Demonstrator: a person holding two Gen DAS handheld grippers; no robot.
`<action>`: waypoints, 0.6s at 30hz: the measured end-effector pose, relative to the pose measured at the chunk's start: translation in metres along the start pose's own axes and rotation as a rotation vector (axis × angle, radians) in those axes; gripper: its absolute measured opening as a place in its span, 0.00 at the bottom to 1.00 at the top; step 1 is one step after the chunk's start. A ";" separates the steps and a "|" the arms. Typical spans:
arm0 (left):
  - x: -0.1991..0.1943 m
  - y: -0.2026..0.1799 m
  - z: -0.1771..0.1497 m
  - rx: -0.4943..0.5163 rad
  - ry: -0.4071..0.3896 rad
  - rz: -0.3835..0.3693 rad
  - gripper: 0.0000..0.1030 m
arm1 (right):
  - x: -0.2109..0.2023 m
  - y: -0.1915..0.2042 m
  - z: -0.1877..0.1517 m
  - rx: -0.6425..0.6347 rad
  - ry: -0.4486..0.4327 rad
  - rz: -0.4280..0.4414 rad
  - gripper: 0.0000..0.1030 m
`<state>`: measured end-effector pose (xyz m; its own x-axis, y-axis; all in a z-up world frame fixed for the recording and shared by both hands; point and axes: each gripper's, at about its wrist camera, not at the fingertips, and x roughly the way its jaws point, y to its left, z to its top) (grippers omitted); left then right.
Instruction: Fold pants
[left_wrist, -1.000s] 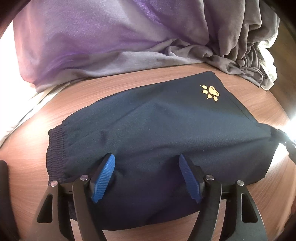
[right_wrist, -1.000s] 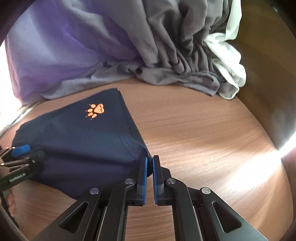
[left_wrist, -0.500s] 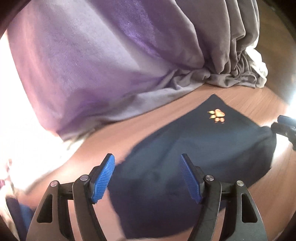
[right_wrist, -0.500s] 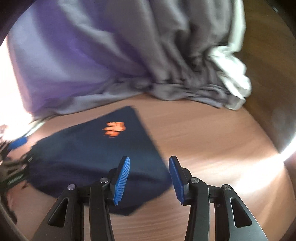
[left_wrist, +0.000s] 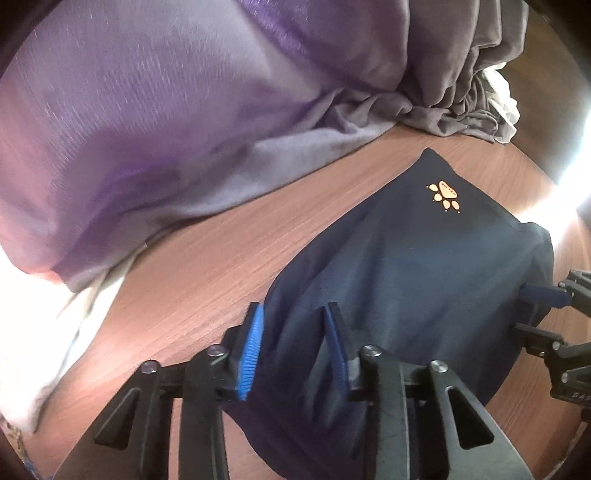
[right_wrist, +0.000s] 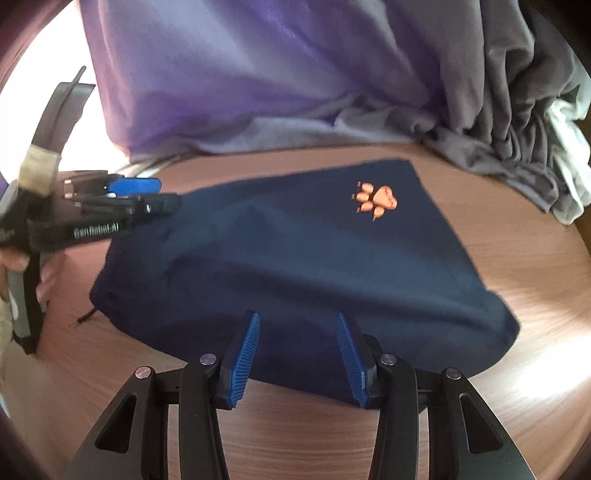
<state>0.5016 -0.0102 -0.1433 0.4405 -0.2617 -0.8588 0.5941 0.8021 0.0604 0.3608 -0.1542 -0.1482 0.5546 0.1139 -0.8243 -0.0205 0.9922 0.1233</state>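
Folded navy pants (left_wrist: 406, 280) (right_wrist: 295, 258) with an orange paw logo (left_wrist: 445, 195) (right_wrist: 376, 199) lie flat on the wooden table (right_wrist: 517, 369). My left gripper (left_wrist: 293, 310) straddles the pants' left edge. Its jaws are closing with a ridge of fabric between them, and a gap still shows between the pads. It is also visible at the left of the right wrist view (right_wrist: 147, 195), over that same corner. My right gripper (right_wrist: 297, 317) hovers open over the pants' near edge, gripping nothing. It shows at the right rim of the left wrist view (left_wrist: 546, 306).
A large purple cloth (left_wrist: 166, 110) (right_wrist: 258, 74) and a heap of grey clothes (left_wrist: 461, 92) (right_wrist: 517, 110) line the table's far side. White fabric (right_wrist: 569, 147) lies at the far right and more (left_wrist: 74, 332) at the left. A person's hand (right_wrist: 48, 277) holds the left gripper.
My right gripper let go of the pants' right corner, opened and moved left along the near edge. My left gripper shifted to the pants' left edge and its jaws narrowed.
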 end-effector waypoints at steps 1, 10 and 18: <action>0.002 0.000 0.000 0.001 0.007 -0.011 0.27 | 0.002 0.000 0.000 0.000 0.005 -0.008 0.43; 0.012 -0.005 0.001 -0.007 0.047 -0.037 0.05 | 0.011 -0.005 -0.001 0.013 0.039 -0.028 0.43; -0.001 -0.008 0.026 0.053 -0.031 0.087 0.05 | 0.010 -0.009 -0.002 0.030 0.026 -0.045 0.43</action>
<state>0.5139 -0.0305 -0.1291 0.5121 -0.2091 -0.8331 0.5872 0.7931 0.1619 0.3647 -0.1623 -0.1593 0.5325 0.0711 -0.8434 0.0295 0.9943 0.1024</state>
